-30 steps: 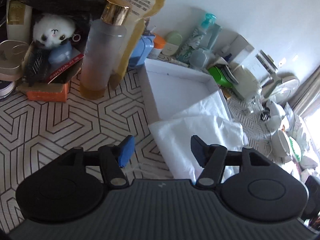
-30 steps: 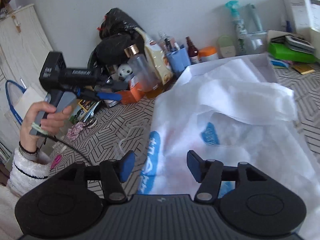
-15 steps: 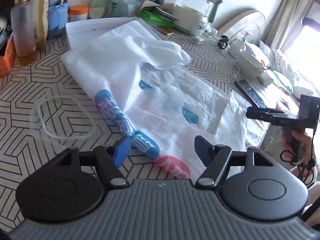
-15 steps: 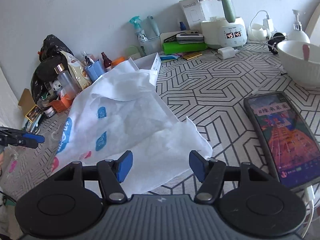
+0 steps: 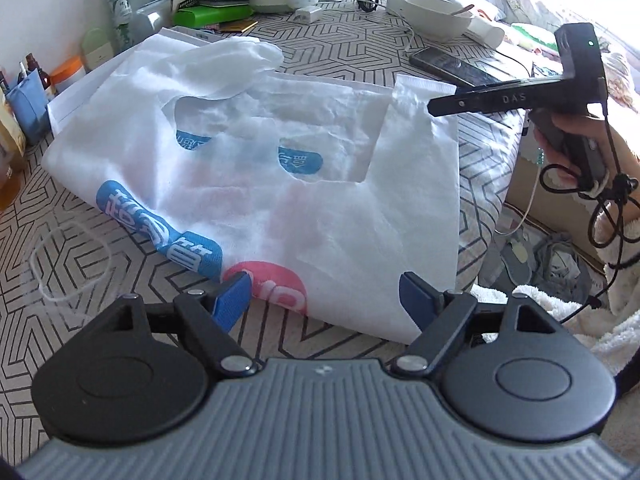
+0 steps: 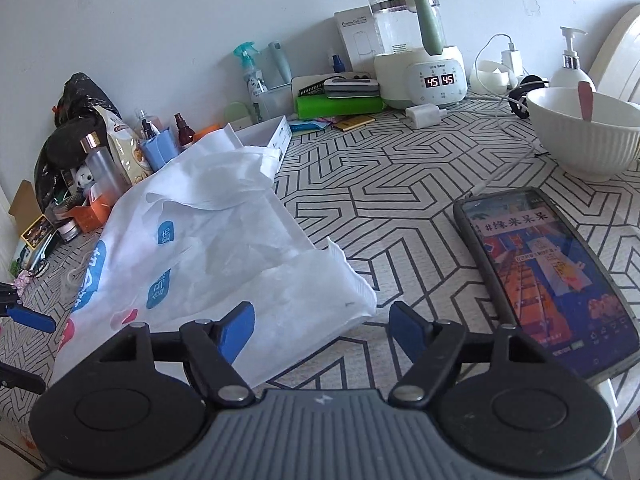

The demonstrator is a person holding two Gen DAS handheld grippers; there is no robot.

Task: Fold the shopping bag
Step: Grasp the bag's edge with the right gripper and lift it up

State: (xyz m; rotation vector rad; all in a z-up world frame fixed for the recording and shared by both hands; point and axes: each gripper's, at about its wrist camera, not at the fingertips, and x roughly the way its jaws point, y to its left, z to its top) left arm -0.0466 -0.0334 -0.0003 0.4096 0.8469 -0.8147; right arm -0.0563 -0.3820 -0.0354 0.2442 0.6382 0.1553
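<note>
White non-woven shopping bag with blue and red print (image 5: 256, 184) flat on patterned table (image 5: 400, 52). Left gripper (image 5: 325, 294) jaws opening over near edge, ungripped. Right gripper (image 6: 322, 326) jaws opening over right corner.

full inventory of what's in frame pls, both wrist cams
shopping bag: 1, white with blue and red print, spread flat mid-table
phone: 1, dark, screen lit, right of bag
bowl: 1, white, back right
kettle: 1, clear with green handle, by wall
spray bottle: 1, teal-topped, by wall
table: 1, geometric line pattern
left gripper: jaws opening, bag's near edge between them, not gripped
right gripper: jaws opening, at bag's corner
</note>
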